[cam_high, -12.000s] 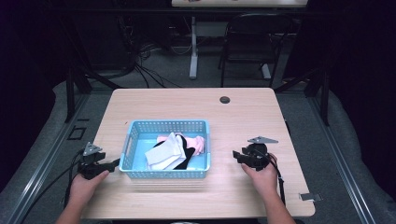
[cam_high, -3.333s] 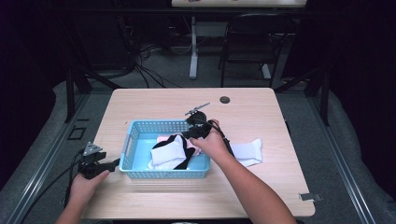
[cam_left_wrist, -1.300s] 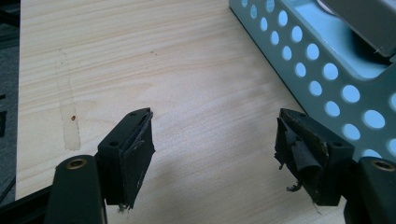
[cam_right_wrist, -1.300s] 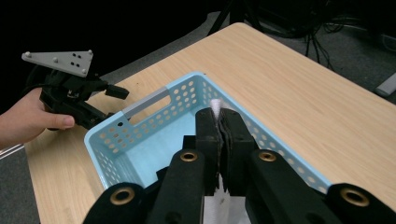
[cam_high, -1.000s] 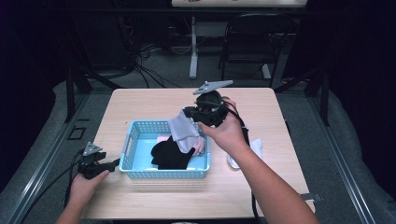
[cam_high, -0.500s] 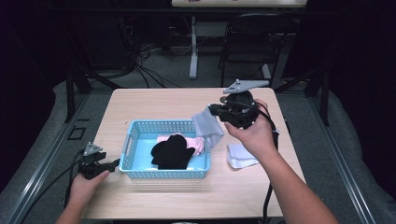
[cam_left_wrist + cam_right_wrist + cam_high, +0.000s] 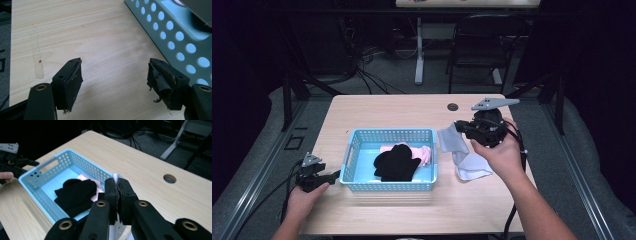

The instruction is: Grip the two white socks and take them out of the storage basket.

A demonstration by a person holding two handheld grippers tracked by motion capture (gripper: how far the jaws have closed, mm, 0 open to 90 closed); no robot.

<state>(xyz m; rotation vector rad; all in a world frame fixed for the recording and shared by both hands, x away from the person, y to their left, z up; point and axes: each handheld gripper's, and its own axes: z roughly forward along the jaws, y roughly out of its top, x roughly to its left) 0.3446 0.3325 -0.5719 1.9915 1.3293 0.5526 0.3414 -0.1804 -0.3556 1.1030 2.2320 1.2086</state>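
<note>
A pale grey cloth (image 7: 450, 141), thin and limp, hangs in soft folds from the right gripper (image 7: 460, 126), whose jaws are pressed together on the cloth's upper edge. The cloth dangles just beyond the right end of a light blue perforated basket (image 7: 356, 150) on a pale wooden table (image 7: 377, 112), its lower end trailing toward a second, whiter cloth (image 7: 474, 167) lying flat on the table right of the basket. Inside the basket lie a black garment (image 7: 396, 162) and a pink one (image 7: 424, 152). The left gripper (image 7: 330, 176) rests on the table just left of the basket, jaws spread wide with nothing between them.
</note>
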